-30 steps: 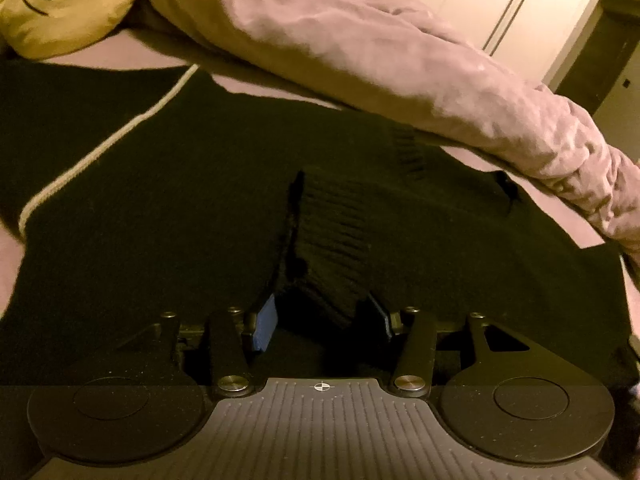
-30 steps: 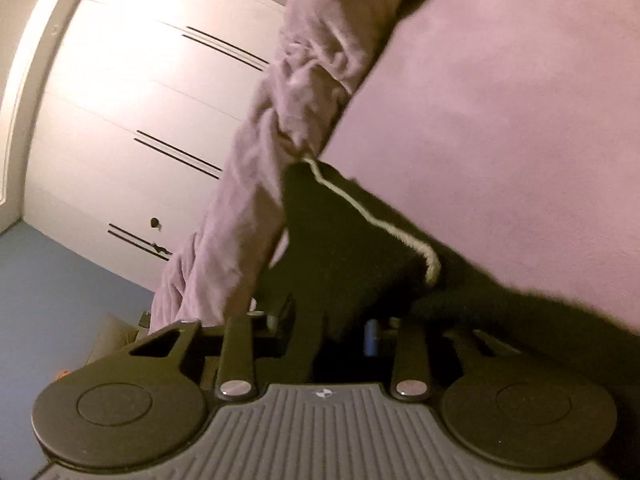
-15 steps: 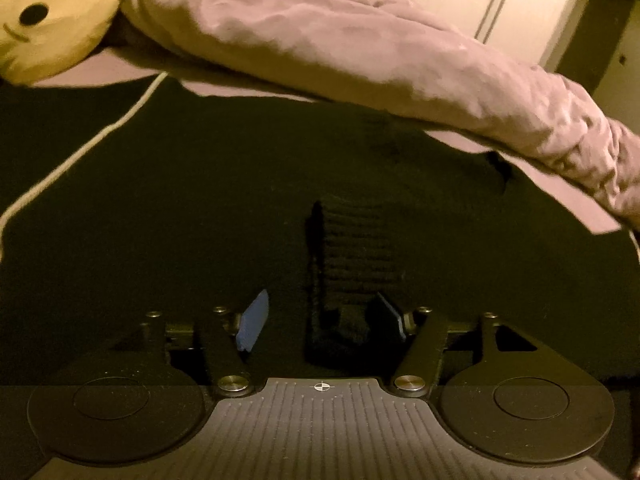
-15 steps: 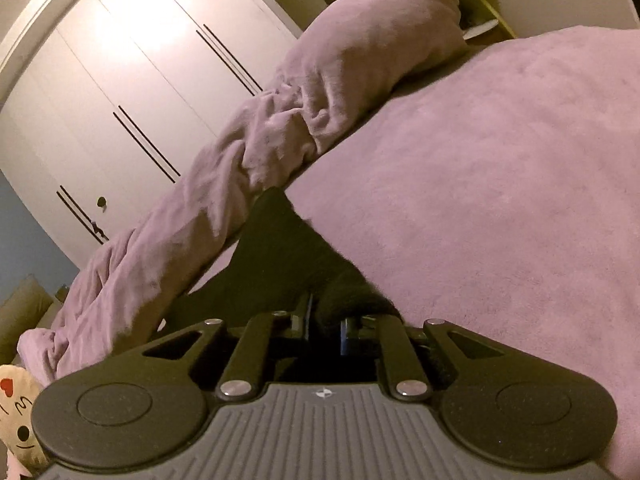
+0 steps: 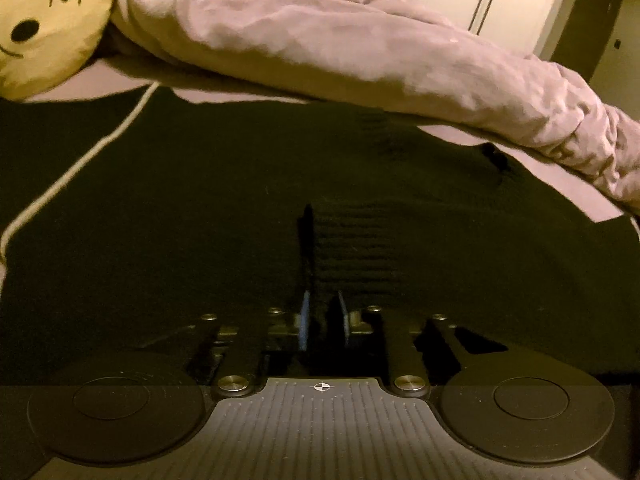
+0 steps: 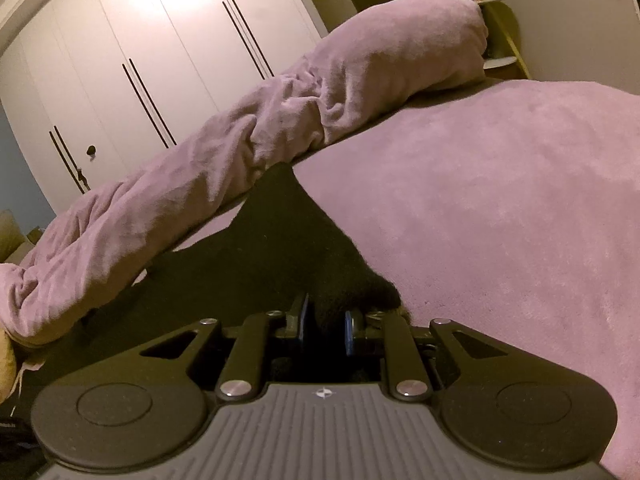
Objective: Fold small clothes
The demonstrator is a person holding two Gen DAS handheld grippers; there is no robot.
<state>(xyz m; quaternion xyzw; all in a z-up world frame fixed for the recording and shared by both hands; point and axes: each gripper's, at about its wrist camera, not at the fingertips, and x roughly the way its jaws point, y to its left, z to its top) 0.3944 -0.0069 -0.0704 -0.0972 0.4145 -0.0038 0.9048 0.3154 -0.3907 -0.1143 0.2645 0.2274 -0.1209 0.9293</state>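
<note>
Left wrist view, lower centre: left gripper (image 5: 322,320) just clamped onto sweater (image 5: 200,220) cuff; right gripper (image 6: 325,326) pinching hem, ready to fold.

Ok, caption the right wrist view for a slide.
Right gripper pinching a corner of the black knit garment on a mauve bedspread.

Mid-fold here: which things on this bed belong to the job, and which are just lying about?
In the job: black knit garment; left gripper and right gripper, both shut on it.
Lying about: bunched pink blanket; yellow face cushion; wardrobe.
</note>
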